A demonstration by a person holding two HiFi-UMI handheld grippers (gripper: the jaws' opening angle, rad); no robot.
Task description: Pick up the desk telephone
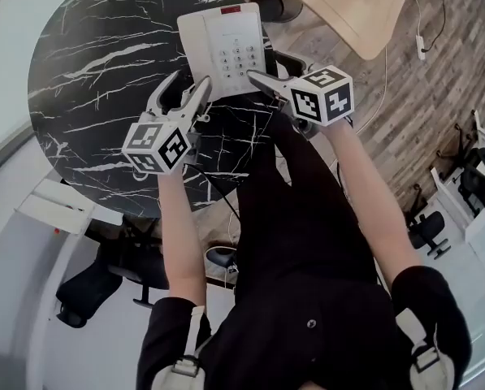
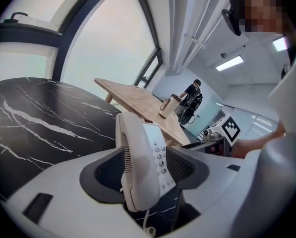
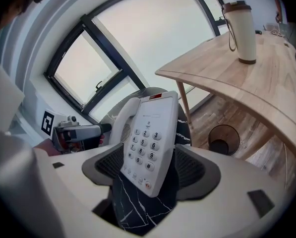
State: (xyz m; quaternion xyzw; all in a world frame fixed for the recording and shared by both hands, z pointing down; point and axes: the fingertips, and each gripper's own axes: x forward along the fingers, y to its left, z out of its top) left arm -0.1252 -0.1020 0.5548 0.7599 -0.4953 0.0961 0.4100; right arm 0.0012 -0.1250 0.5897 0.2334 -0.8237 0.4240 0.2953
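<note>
White desk telephone, handset cradled, numbered keypad, black marble table

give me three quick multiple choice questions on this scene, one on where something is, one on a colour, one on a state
1. The phone lies on: A a cardboard box; B the black table; C a shelf.
2. The phone is: A red; B green; C white.
3. The handset is: A resting on the phone; B lifted off; C hanging by its cord.
Answers: 1 B, the marbled black top shows under and beside it; 2 C, body and handset are both white; 3 A, it lies in place along the phone's side.
</note>
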